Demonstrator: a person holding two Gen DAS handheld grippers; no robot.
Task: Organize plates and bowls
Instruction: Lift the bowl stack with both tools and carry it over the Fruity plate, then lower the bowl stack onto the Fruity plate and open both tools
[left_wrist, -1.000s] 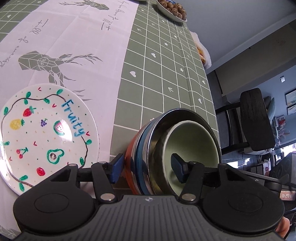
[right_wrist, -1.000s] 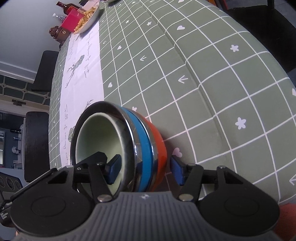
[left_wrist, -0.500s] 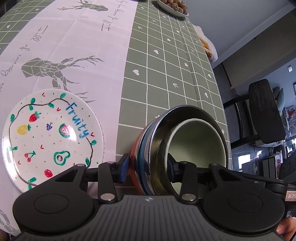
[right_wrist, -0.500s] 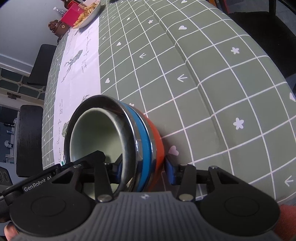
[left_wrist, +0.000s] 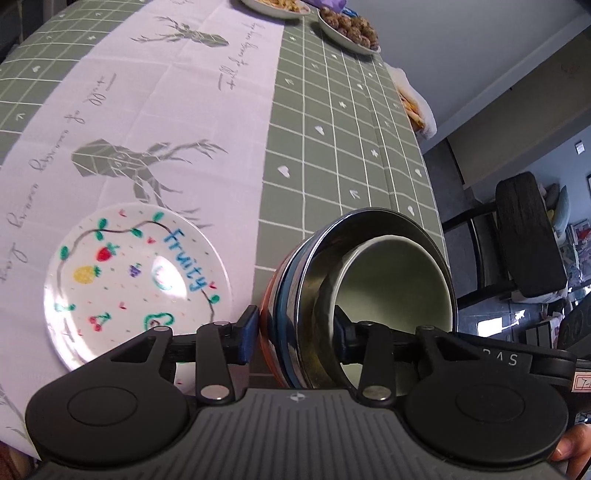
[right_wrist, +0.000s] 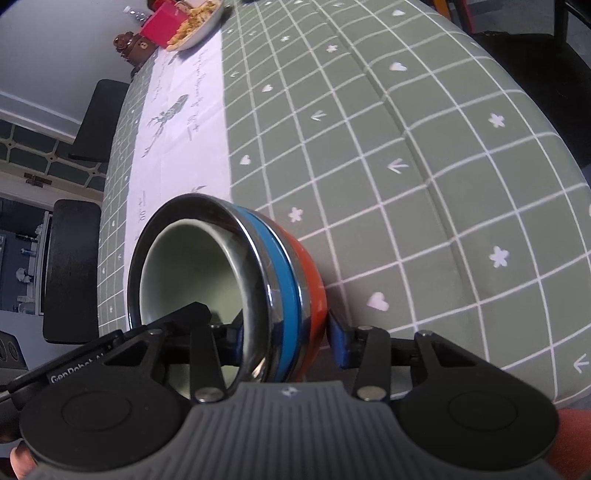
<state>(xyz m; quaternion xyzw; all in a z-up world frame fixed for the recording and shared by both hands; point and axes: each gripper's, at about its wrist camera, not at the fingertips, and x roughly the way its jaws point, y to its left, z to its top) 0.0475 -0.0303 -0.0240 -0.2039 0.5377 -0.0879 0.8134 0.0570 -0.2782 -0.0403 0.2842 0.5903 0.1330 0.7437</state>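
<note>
A nested stack of bowls (left_wrist: 295, 295) is held between both grippers: an orange outer bowl (right_wrist: 314, 280), a blue one, a steel one and a pale green inner bowl (left_wrist: 399, 273). My left gripper (left_wrist: 291, 332) is shut on the stack's rim, one finger outside, one inside. My right gripper (right_wrist: 284, 336) is shut on the opposite rim the same way. The stack also shows in the right wrist view (right_wrist: 229, 280). A white "Fruity" plate (left_wrist: 136, 280) lies on the white runner, left of the stack.
The table has a green checked cloth (right_wrist: 406, 166). Plates of food stand at the far end (left_wrist: 347, 29) (right_wrist: 195, 22). Dark chairs (left_wrist: 524, 236) (right_wrist: 74, 269) stand beside the table. The table edge is near on the right (right_wrist: 554, 184).
Both grippers closed from open onto the bowl stack's rim. The left view has pulled back and up a little; the plate now sits farther right in it.
</note>
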